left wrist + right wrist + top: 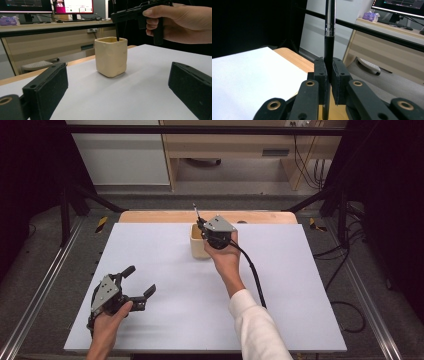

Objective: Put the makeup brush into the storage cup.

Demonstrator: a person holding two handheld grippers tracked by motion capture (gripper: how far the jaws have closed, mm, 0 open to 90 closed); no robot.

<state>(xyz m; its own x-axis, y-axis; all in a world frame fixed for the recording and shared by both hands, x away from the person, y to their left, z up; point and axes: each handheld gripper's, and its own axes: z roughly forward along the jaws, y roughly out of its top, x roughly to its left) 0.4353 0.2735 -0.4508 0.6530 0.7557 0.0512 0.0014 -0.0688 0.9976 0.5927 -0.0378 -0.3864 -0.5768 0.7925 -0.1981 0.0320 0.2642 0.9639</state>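
Holding a slim black pen with a silver band (329,37) upright, the right claw (202,231) is clenched on it, pads pressed against the barrel from both sides. You can see that best in the right gripper view, where the pen runs straight up between the two black jaws. In the high view this claw sits right over the small cream-coloured square cup (198,245), which stands near the far edge of the pale lavender table (165,270). The left gripper view has the pen's lower end (117,30) dipping just inside the cup's (111,59) rim, with the hand (182,22) holding the claw off to the side above it. How deep the tip goes I can't tell, the cup wall hides it.

The left claw (140,281) is down at the near left of the table, well apart from the cup, jaws spread wide and nothing between them. It's pointing roughly toward the cup.
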